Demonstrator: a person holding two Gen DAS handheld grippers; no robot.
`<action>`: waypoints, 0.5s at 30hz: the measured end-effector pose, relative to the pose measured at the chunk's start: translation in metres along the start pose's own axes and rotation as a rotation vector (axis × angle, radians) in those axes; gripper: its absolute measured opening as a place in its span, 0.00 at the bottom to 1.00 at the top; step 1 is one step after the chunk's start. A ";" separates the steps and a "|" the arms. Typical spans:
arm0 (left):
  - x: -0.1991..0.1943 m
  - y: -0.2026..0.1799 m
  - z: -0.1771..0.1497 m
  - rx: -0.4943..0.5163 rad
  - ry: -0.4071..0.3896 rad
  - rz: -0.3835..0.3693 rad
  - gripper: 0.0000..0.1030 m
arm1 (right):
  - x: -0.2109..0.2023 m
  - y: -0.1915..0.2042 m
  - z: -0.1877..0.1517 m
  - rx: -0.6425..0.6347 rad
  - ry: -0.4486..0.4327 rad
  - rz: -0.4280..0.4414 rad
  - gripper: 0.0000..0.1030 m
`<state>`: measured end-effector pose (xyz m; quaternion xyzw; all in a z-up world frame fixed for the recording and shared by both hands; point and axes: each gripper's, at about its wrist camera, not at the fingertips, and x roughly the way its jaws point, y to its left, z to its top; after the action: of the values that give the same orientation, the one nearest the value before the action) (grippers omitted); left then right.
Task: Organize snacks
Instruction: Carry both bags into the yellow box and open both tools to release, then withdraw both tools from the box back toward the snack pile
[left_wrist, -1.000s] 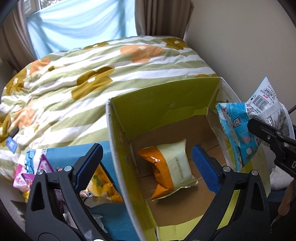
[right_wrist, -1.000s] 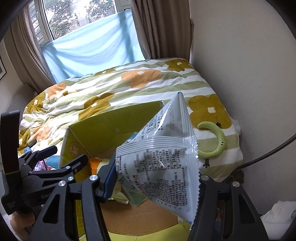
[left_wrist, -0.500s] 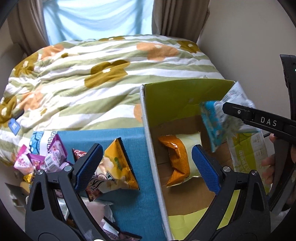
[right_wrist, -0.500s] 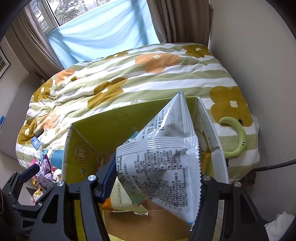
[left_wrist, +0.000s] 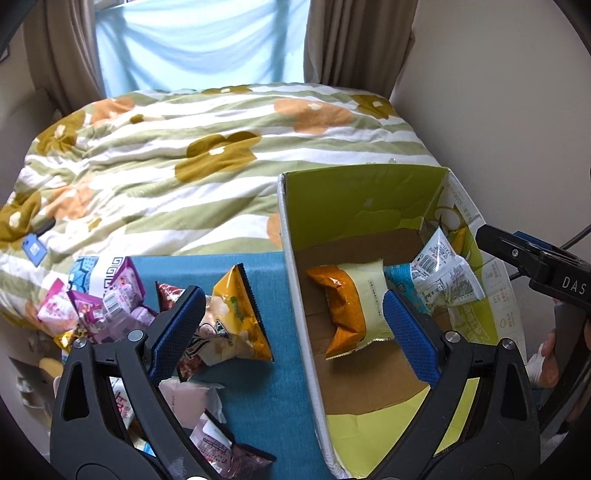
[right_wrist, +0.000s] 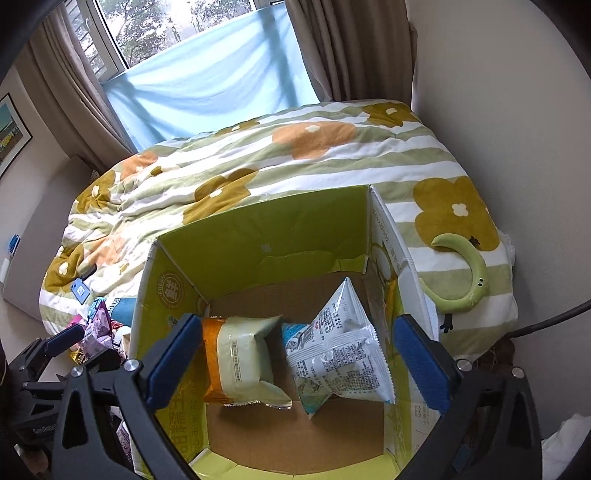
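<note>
Your right hand-held gripper (right_wrist: 299, 354) has just sprung its jaws wide; the white-and-blue foil snack packet (right_wrist: 340, 350) it clamped a second ago now lies free between them on the floor of the yellow-green cardboard box (right_wrist: 258, 236), at its right side. Left of it, touching, lies the orange-and-cream snack pouch (right_wrist: 236, 362). Your left hand-held gripper (left_wrist: 291, 328) has moved left, jaws apart and empty, over the yellow triangular snack bag (left_wrist: 236, 317) on the blue cloth (left_wrist: 280, 384) by the bed.

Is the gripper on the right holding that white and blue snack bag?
No, the right gripper stands wide open, and the white and blue bag lies loose in the box.
</note>
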<state>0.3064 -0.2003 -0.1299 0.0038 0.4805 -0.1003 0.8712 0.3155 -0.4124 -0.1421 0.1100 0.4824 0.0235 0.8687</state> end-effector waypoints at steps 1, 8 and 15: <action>-0.006 -0.002 0.000 0.003 -0.011 0.005 0.93 | -0.007 0.000 -0.001 -0.002 -0.011 0.005 1.00; -0.061 -0.014 -0.015 0.013 -0.087 0.052 0.93 | -0.056 0.006 -0.012 -0.052 -0.101 -0.047 1.00; -0.119 -0.021 -0.053 -0.013 -0.154 0.088 0.93 | -0.110 0.006 -0.039 -0.086 -0.188 -0.032 1.00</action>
<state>0.1966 -0.1950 -0.0566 0.0116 0.4123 -0.0586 0.9091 0.2248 -0.4161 -0.0691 0.0665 0.3989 0.0197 0.9144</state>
